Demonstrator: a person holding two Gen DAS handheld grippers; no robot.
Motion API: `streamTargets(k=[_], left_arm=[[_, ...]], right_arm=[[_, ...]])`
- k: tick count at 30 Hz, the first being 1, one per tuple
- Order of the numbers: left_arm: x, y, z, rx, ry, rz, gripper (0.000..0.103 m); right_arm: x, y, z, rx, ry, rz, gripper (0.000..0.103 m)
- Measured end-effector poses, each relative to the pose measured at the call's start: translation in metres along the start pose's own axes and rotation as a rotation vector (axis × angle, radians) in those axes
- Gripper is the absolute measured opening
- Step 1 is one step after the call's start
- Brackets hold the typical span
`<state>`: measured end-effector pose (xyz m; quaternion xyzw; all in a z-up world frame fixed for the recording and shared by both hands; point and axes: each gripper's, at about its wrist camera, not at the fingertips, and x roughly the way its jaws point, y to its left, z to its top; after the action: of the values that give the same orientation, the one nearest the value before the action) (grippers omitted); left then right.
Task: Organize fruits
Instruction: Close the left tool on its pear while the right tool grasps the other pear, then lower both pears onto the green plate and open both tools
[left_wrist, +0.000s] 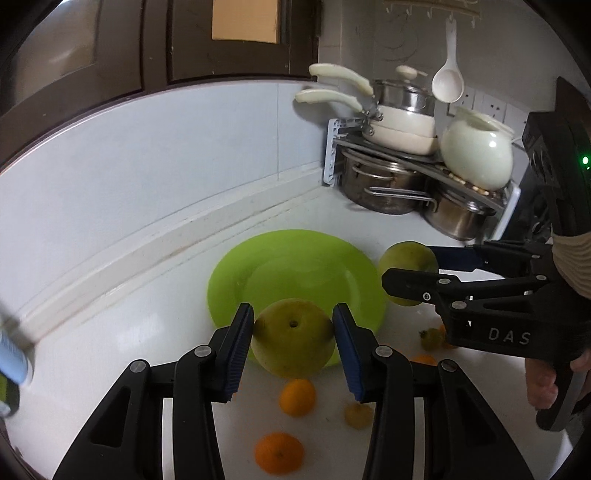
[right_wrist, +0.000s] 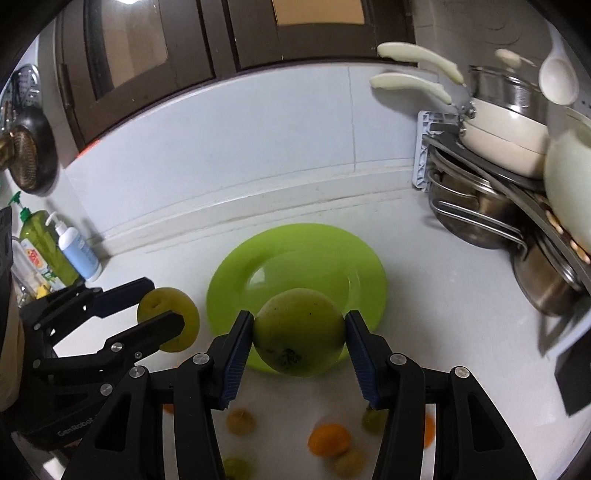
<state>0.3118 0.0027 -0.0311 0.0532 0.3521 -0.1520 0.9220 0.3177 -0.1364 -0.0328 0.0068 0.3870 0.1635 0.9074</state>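
My left gripper (left_wrist: 293, 332) is shut on a yellow-green round fruit (left_wrist: 291, 343), held in the air over the near rim of a lime green plate (left_wrist: 295, 266). My right gripper (right_wrist: 299, 332) is shut on a second, greener round fruit (right_wrist: 299, 325), also above the plate (right_wrist: 295, 254). Each wrist view shows the other gripper beside the plate with its fruit: the right gripper (left_wrist: 410, 269) and the left gripper (right_wrist: 162, 304). The plate holds nothing. Below the grippers, oranges (left_wrist: 297, 397) and small yellowish fruits (left_wrist: 358, 415) lie on the white counter.
A metal rack (left_wrist: 369, 144) with steel pots, cream pans and a white jar (left_wrist: 476, 147) fills the back right corner. Soap and detergent bottles (right_wrist: 74, 254) stand at the far left. A tiled wall runs behind the plate. A person's hand (left_wrist: 543, 384) grips the right tool.
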Motion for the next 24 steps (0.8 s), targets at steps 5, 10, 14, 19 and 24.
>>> streamTargets(k=[5,10,14,19,24], left_arm=[[0.03,0.011,0.014,0.025,0.047,-0.003,0.044],[0.061,0.02,0.022,0.045,0.109,-0.022,0.044],[0.082,0.025,0.025,0.064,0.151,-0.04,0.044],[0.107,0.032,0.027,0.075,0.187,-0.053,0.043],[0.116,0.033,0.029,0.099,0.184,-0.061,0.031]], right_arm=[[0.023,-0.001,0.016,-0.041,0.042,-0.003,0.052],[0.049,-0.006,0.027,-0.071,0.097,0.004,0.052],[0.071,-0.012,0.034,-0.093,0.158,0.009,0.052],[0.093,-0.016,0.037,-0.116,0.212,-0.002,0.052],[0.106,-0.018,0.037,-0.123,0.236,0.002,0.052]])
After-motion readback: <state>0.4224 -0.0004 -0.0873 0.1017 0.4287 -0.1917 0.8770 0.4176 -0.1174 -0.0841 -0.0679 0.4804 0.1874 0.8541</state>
